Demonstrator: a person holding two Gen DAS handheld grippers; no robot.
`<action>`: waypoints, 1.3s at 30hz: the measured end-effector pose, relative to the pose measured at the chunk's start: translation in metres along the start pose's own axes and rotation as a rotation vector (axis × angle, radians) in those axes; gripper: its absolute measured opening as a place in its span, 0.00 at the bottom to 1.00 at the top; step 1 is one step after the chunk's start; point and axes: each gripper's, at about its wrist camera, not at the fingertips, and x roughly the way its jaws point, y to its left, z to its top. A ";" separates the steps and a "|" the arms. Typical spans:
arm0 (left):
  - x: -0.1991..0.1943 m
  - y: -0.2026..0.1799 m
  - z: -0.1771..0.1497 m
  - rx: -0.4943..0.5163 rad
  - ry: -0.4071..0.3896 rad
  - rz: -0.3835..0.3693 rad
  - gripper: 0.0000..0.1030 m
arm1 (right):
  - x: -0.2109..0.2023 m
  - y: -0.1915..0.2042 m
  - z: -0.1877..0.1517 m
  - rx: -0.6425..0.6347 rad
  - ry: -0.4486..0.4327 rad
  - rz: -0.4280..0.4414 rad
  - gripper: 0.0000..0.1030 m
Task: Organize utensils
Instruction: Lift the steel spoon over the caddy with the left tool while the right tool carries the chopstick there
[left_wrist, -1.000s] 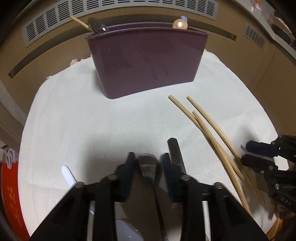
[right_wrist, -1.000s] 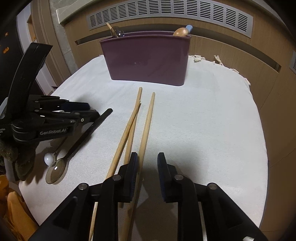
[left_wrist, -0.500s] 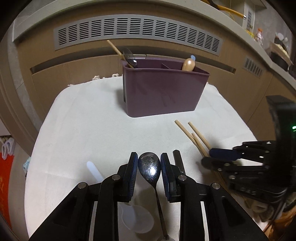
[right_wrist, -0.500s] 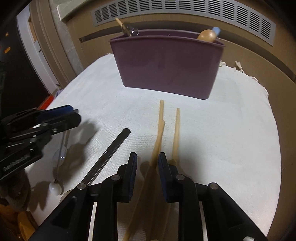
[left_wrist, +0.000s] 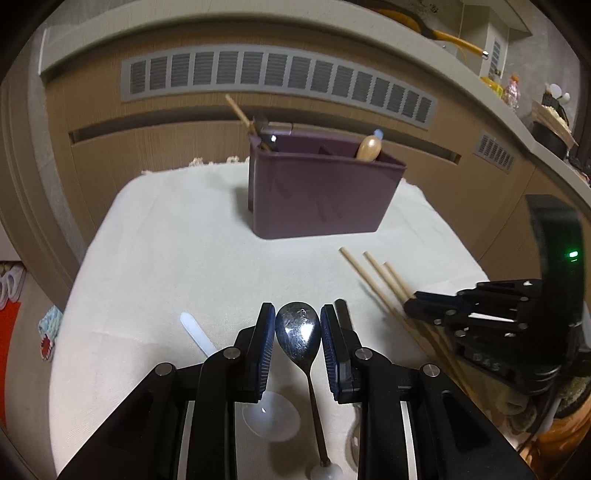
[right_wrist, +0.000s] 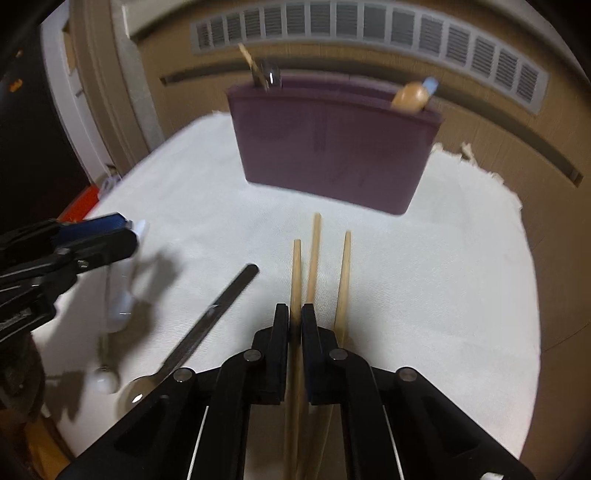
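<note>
Three chopsticks (right_wrist: 312, 258) lie pointing 12 o'clock toward the purple caddy (right_wrist: 332, 147), one pinched in the right claw (right_wrist: 295, 325), lower ends hidden; left claw (left_wrist: 297, 332) grips a spoon (left_wrist: 299, 332), bowl at 12 o'clock.

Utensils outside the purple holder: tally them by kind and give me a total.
Chopsticks: 3, one of them in the right gripper
Spoons: 3, the metal one in the left gripper
Total: 6
</note>
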 end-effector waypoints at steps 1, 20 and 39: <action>-0.004 -0.002 0.000 0.003 -0.008 0.004 0.25 | -0.010 -0.001 -0.001 0.005 -0.024 0.005 0.06; -0.125 -0.066 0.178 0.182 -0.511 0.068 0.24 | -0.227 -0.027 0.130 -0.013 -0.682 -0.092 0.06; 0.006 -0.042 0.242 0.127 -0.431 0.078 0.24 | -0.140 -0.060 0.205 0.019 -0.638 -0.172 0.06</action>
